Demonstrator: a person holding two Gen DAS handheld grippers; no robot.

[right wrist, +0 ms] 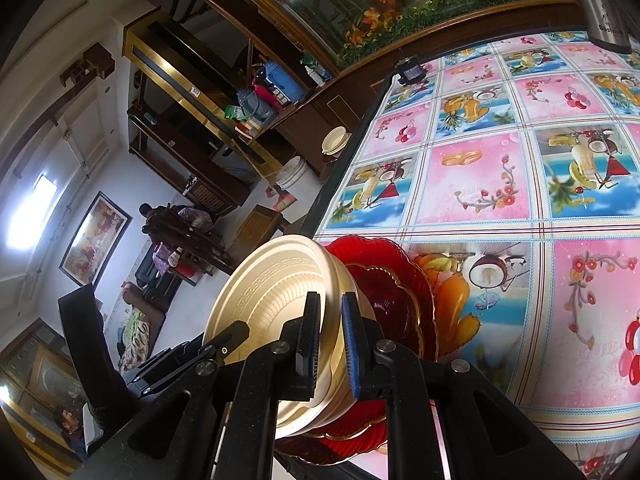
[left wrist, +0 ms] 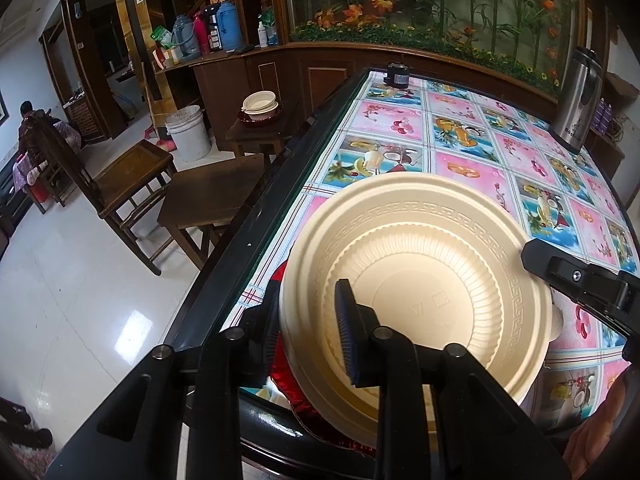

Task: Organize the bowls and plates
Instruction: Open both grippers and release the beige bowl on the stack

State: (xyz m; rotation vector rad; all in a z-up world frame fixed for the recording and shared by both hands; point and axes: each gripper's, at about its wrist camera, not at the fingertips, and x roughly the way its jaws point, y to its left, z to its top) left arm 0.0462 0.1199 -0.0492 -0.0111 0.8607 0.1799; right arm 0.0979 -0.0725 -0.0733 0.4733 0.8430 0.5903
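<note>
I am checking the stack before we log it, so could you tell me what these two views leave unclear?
- Left wrist view: the red plates are mostly hidden under the cream bowl; their count is unclear.
- Right wrist view: the bowl's inside is turned away.
- Left gripper: its outer finger is behind the bowl's wall, so contact cannot be judged.
- Embossed marks on the bowl's floor: too faint to read.

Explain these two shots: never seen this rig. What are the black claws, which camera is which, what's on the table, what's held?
No robot: a person holds a two-finger gripper in each hand, with a fisheye camera on each looking along its fingers. First picture is from the left gripper, second from the right gripper.

On the fruit-print tablecloth near the edge sit red glass plates with a cream plastic bowl on them; a steel thermos stands farther back.

The right gripper is shut on the bowl's rim. The left straddles the opposite rim, jaws apart.
</note>
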